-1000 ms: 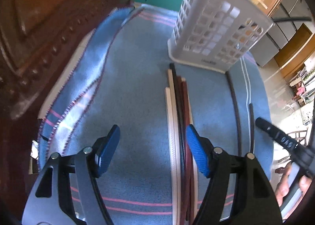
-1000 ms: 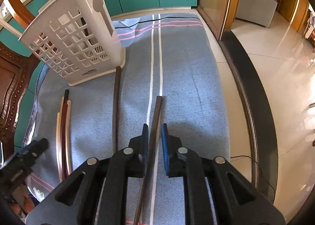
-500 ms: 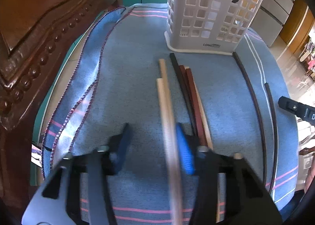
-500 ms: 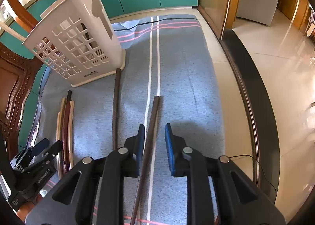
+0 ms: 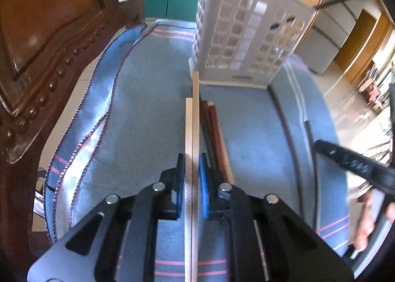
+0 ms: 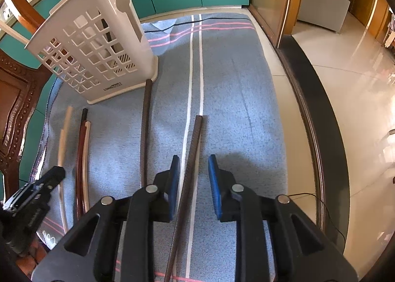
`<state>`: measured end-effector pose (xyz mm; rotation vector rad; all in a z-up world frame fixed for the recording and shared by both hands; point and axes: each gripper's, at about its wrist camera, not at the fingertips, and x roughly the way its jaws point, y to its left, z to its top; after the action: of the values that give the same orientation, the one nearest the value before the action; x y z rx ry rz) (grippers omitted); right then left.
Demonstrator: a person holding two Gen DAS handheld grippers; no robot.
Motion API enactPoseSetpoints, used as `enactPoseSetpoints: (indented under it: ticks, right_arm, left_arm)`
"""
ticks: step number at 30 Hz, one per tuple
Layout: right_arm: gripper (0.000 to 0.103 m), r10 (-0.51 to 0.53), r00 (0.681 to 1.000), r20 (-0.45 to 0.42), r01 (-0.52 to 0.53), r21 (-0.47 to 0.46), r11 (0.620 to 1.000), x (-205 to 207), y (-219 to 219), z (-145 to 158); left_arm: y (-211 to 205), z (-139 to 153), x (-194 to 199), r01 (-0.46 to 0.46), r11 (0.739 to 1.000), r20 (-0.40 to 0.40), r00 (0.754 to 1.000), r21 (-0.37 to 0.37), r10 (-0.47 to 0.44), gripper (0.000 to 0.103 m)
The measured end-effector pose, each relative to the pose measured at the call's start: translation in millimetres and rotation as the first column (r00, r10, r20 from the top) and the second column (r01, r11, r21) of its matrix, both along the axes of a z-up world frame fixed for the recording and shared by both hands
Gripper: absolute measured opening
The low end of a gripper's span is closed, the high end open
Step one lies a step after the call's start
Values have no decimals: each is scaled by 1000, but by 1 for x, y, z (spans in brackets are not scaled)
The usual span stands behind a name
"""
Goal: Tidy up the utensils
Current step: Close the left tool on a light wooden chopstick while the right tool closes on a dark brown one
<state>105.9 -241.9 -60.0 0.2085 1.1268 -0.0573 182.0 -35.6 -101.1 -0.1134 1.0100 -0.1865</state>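
Observation:
Two pale chopsticks (image 5: 192,121) lie side by side between the blue pads of my left gripper (image 5: 192,178), whose jaws are closing and press on them. Their tips point at the base of the white slotted utensil basket (image 5: 246,42). Just to their right lie reddish and dark chopsticks (image 5: 212,129). In the right wrist view my right gripper (image 6: 193,178) straddles a dark brown chopstick (image 6: 195,139) lying on the cloth. Its jaws are opening and neither pad touches the stick. Another dark chopstick (image 6: 145,121) lies to its left, reaching the basket (image 6: 98,50).
A blue striped cloth (image 5: 148,109) covers the table. A carved wooden chair (image 5: 37,47) stands close on the left. The table's dark edge (image 6: 308,109) runs along the right, with tiled floor beyond. Teal cabinets stand behind the basket.
My left gripper went from wide open to closed around the two pale chopsticks, now centred between its pads. My right gripper's jaws spread away from the dark brown chopstick.

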Motion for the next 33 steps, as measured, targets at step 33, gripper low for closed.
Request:
enactPoseSetpoints:
  ticks: [33]
  right_arm:
    - [27,43,999,-2,-43,-115,992,15,6,-13]
  left_arm:
    - [7,-21,37,-60,989,-83,994,136,72,34]
